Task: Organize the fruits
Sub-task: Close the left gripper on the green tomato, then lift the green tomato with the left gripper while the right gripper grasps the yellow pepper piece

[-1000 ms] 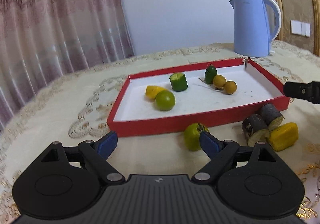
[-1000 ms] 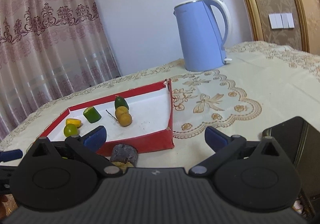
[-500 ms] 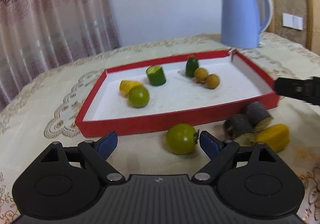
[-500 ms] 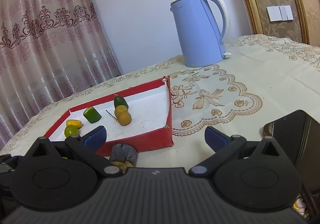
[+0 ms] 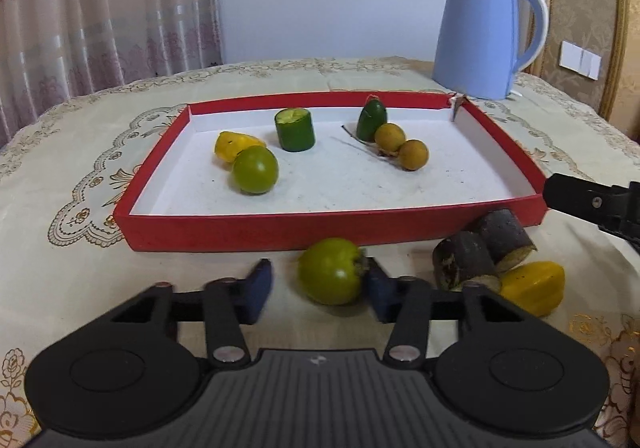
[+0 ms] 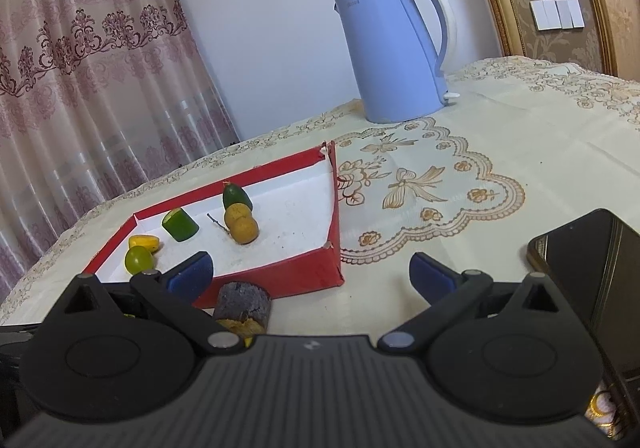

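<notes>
- Jaws of my left gripper (image 5: 318,285) are closing around the green fruit (image 5: 330,271); one pad touches, the other hasn't.
- I'd centre before lifting into the red tray (image 5: 208,238).
- Right gripper (image 6: 310,272) gapes empty.

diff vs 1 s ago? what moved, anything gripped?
The left gripper came forward and down onto the loose green fruit in front of the red tray. Its jaws, wide before, are closing around the fruit: one pad touches it, the other is still short, so no grip yet. Unchanged: the right gripper is open and still, and the fruit in the tray, the dark pieces and the kettle are where they were.
</notes>
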